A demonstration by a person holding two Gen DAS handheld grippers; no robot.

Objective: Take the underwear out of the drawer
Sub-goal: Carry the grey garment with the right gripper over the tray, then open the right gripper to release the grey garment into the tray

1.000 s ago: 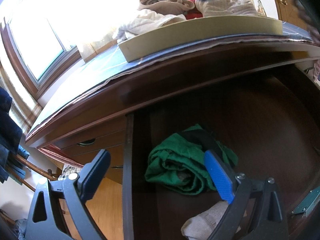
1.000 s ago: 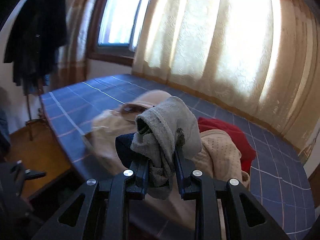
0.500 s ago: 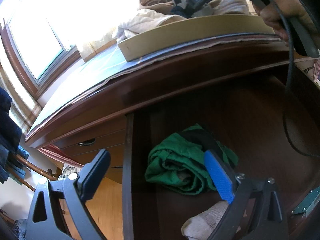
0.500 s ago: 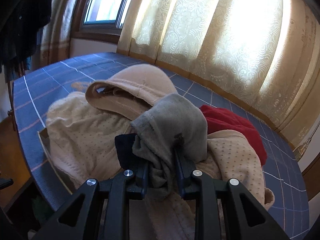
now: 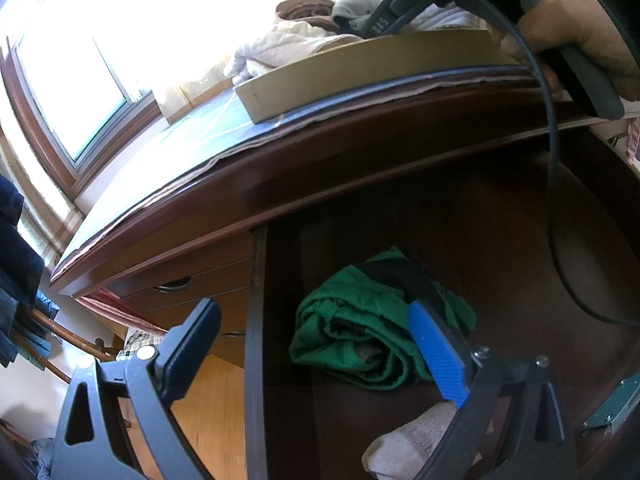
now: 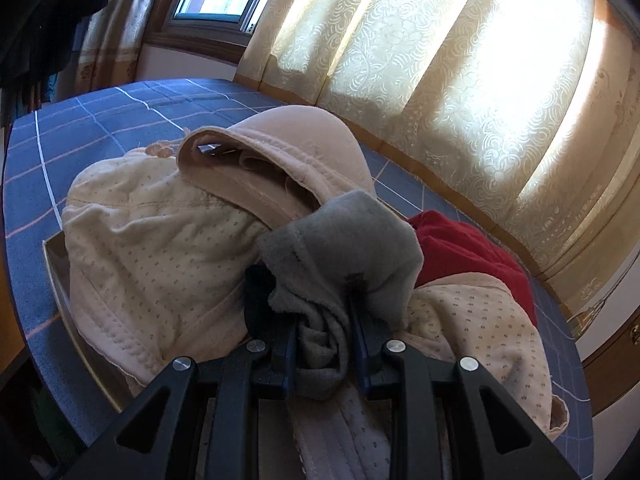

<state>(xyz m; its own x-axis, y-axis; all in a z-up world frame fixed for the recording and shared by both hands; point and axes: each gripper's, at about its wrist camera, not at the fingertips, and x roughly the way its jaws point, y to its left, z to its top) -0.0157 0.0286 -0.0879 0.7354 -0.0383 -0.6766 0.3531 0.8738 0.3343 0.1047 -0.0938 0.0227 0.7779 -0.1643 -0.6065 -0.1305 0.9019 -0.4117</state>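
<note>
A sunlit bedroom, curtains (image 6: pixel 420 80) drawn over a bright window: your right claw (image 6: pixel 324 344) sits over the tray (image 5: pixel 360 68) on the worktop (image 6: pixel 100 120), its jaws just eased a little wider yet with the grey garment (image 6: pixel 344 248) bunched between the pads and resting on the pile of cream (image 6: pixel 160 248), tan (image 6: pixel 280 152) and red (image 6: pixel 472 252) pieces. Your left claw (image 5: pixel 316 344) hangs spread wide and empty at the open drawer (image 5: pixel 500 240), one finger outside its side wall.

The underwear left to take — a green garment (image 5: pixel 360 332) crumpled on the drawer floor, a pale sock-like piece (image 5: pixel 412 440) nearer you — looks light, limp and easy to snag; pinch a thick fold at the crest of the bundle, not a loose hem. The polished wood should let cloth slide. A cable (image 5: pixel 552 160) loops down over the drawer — keep clear of it.
</note>
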